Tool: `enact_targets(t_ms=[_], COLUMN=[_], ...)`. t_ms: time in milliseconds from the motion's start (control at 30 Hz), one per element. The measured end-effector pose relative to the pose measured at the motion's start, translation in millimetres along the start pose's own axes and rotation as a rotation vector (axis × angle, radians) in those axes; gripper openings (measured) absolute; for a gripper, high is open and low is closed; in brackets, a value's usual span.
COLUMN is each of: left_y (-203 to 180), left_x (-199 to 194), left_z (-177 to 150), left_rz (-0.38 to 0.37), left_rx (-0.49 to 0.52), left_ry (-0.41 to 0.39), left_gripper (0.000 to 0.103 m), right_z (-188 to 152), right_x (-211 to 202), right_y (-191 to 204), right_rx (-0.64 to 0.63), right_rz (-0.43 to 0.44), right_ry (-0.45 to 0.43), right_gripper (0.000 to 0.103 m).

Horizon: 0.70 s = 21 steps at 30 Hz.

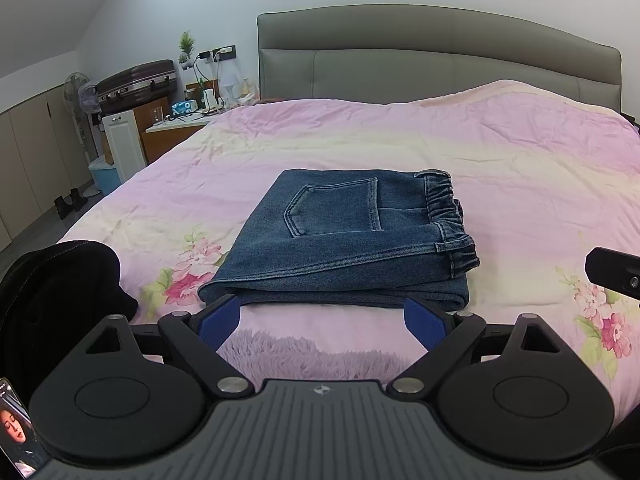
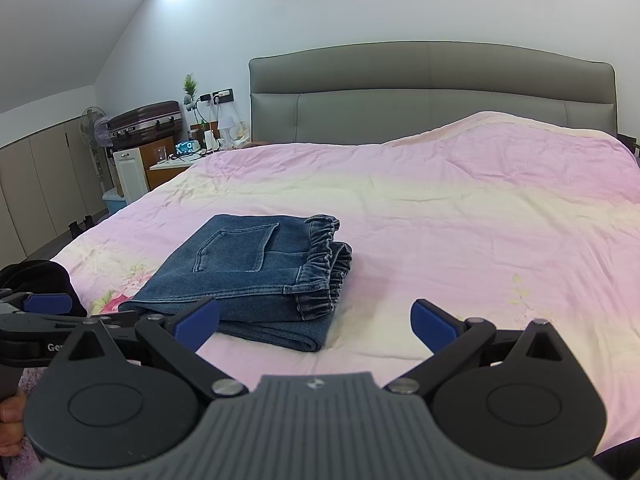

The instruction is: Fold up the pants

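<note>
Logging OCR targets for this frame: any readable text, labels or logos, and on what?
"Ge", cut off by the right gripper's own linkage: white letters on the black left gripper, seen in the right wrist view.
Phone screen: small text at its top, too blurred to read.
Folded blue denim pants: no label visible.

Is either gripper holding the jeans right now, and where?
Neither. The left gripper and right gripper are both open and empty; the folded jeans lie free on the bed.

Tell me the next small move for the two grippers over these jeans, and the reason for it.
Probably draw both back and stop. The jeans already lie in a compact folded stack on the bedspread, and the left gripper and right gripper both have their jaws spread wide, holding nothing.
</note>
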State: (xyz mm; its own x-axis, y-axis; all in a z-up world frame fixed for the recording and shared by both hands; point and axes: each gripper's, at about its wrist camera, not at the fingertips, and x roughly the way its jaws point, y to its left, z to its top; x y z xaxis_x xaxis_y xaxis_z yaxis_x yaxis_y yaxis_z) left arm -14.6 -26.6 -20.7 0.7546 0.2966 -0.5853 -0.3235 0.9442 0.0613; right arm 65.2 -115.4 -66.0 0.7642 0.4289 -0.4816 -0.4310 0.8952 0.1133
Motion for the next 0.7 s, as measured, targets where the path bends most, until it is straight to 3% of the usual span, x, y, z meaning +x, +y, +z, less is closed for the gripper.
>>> enact_targets(t_ms=[700], left_y=[9.3], left_x=[2.2], left_z=[1.3], left_rz=[-0.011], left_rx=[0.018], left_ry=[-0.005], left_gripper=[0.103], right_z=[-0.5], right_x=[-1.5], right_y=[-0.4], right_rx=[0.003], right_rz=[-0.004], right_ry=[0.001], right_gripper=[0.098])
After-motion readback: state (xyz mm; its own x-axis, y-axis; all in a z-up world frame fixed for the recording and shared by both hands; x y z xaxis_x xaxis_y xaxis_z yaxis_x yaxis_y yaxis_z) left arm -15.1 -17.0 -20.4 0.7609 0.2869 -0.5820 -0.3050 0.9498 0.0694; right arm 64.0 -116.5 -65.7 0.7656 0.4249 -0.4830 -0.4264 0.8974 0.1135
